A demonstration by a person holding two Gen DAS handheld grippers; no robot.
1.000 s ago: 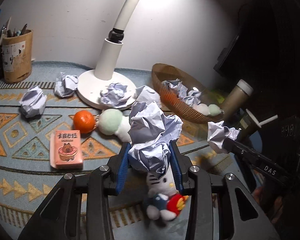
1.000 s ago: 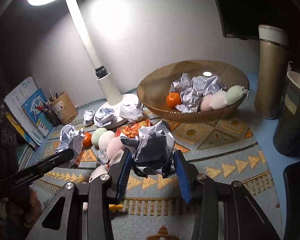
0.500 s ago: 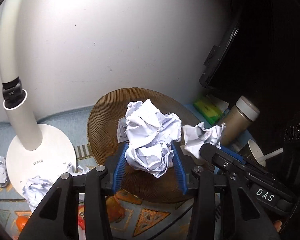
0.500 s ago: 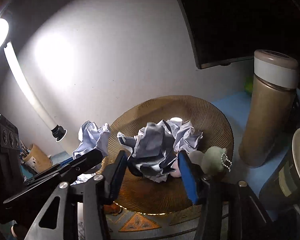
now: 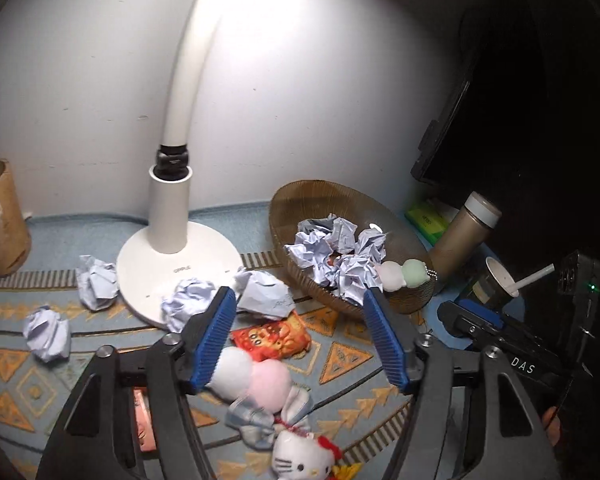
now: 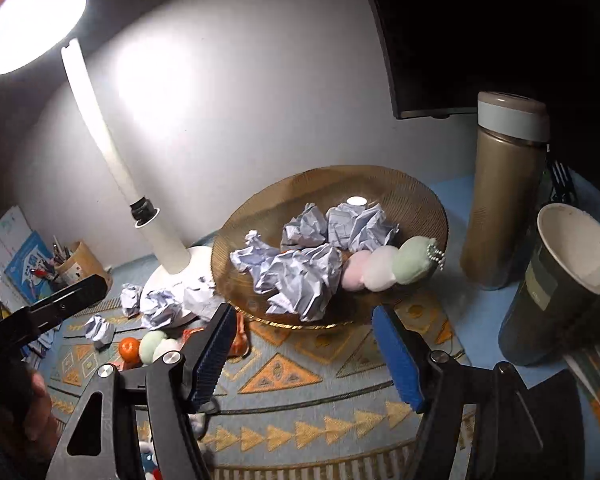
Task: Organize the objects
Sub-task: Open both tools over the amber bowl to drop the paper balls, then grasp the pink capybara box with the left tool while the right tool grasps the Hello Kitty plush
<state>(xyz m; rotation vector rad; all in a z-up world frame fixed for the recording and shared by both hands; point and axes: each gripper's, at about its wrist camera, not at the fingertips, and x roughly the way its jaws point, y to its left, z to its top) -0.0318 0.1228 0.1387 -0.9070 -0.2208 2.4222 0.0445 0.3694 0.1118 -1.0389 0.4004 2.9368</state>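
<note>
Crumpled white paper balls point(image 6: 300, 276) lie piled in the ribbed brown basket point(image 6: 420, 208) at the far right of the table, beside pastel plush balls point(image 6: 380, 268). Left tongs point(image 5: 296, 336) are opening, nothing between them; right tongs point(image 6: 304, 356) stand released, empty.

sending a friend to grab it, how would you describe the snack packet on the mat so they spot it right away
Start at the white desk lamp base on the patterned mat. Just in front of it, toward the woven basket, lies the snack packet, flat beside crumpled paper balls. It is the only glossy red-orange printed wrapper there.
</note>
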